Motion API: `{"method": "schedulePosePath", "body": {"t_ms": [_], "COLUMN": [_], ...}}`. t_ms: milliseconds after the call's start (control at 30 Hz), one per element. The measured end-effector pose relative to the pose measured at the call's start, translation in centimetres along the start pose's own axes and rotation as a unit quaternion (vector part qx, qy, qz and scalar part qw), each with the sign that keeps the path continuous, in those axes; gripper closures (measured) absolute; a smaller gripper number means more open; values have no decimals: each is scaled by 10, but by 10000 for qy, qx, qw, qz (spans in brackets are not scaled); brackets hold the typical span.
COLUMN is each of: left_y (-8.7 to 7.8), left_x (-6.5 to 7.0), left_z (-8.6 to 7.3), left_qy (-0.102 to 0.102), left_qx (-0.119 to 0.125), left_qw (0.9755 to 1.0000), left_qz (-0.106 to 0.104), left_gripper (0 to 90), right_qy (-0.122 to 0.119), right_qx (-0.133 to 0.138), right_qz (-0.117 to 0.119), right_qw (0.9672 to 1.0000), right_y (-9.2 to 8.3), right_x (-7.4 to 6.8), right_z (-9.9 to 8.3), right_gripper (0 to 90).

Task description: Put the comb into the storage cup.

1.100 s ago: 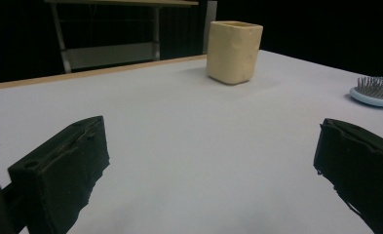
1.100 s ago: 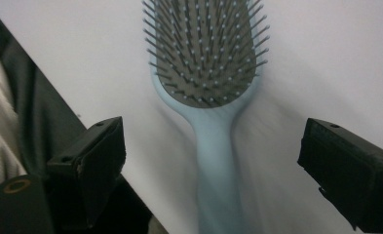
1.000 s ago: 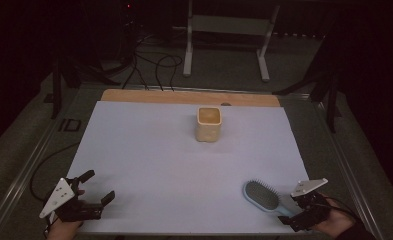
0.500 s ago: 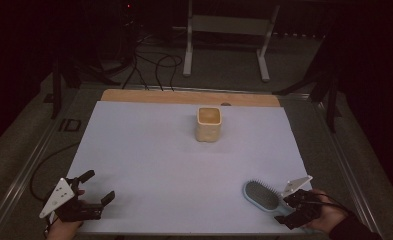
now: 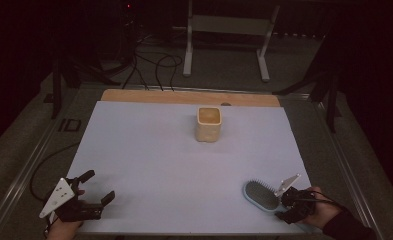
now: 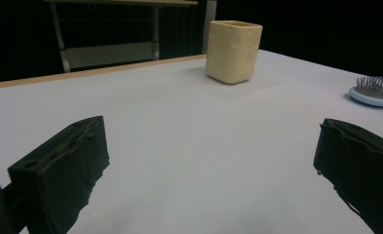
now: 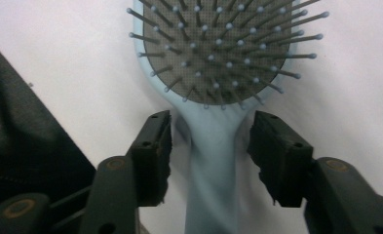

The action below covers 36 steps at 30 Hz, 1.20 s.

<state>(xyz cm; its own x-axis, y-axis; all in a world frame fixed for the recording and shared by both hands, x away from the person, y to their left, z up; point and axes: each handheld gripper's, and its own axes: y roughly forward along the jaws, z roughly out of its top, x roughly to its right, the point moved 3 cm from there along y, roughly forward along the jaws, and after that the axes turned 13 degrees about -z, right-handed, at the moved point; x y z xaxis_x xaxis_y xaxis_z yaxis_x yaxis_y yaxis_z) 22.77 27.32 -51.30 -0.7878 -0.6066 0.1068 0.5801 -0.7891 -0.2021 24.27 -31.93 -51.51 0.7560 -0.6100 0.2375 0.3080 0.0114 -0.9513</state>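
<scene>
On the white tabletop [image 5: 184, 165], your right gripper [image 7: 211, 146] straddles the pale blue plastic hairbrush [image 7: 213, 73]; jaws just closing, not yet touching its handle. Your left gripper [image 5: 96, 186] rests with jaws wide apart.

a table [image 5: 149, 165] carries a cup [image 5: 208, 124], upright, toward the far edge and a little right of the middle. a hairbrush [image 5: 260, 195] lies flat, bristles up, near the front right corner, well apart from the cup, its handle toward the front edge. the right gripper [image 5: 288, 202] sits just behind that handle at the front right, the handle between its jaws. the left gripper [image 5: 97, 187] rests at the front left corner, well apart from the hairbrush and cup. behind the table stands a metal frame [image 5: 227, 30] on the floor
</scene>
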Motion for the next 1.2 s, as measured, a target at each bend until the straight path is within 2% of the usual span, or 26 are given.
{"method": "schedulePosePath", "body": {"t_ms": [133,267,567,600,967,1067,1200], "left_y": [0,0,1,1,1,1,1], "left_x": [0,0,0,0,0,0,0], "left_z": [0,0,-1,-1,-1,-1,-1], "left_qy": [-1,-2,-11,-12,-5,-7,-4], "left_qx": [5,0,-1,-8,-27,-24,-37], "left_qw": [10000,10000,10000,10000,10000,10000,10000], "left_qz": [1,-3,-13,-16,-16,-15,-11], "left_gripper": [0,0,0,0,0,0,0], "right_qy": [-31,-241,-171,-246,-96,23,283], "right_qx": [-98,-80,-180,-168,-341,-187,210], "right_qz": [-49,-68,-41,-48,-87,-66,-21], "right_qw": [9999,9997,9997,9995,9993,9998,9994], "right_y": [2,2,2,2,2,1,1], "right_x": [0,0,-3,-2,-6,-5,-2], "right_z": [2,3,4,5,8,5,0], "right_gripper": [573,603,656,665,700,701,702]}}
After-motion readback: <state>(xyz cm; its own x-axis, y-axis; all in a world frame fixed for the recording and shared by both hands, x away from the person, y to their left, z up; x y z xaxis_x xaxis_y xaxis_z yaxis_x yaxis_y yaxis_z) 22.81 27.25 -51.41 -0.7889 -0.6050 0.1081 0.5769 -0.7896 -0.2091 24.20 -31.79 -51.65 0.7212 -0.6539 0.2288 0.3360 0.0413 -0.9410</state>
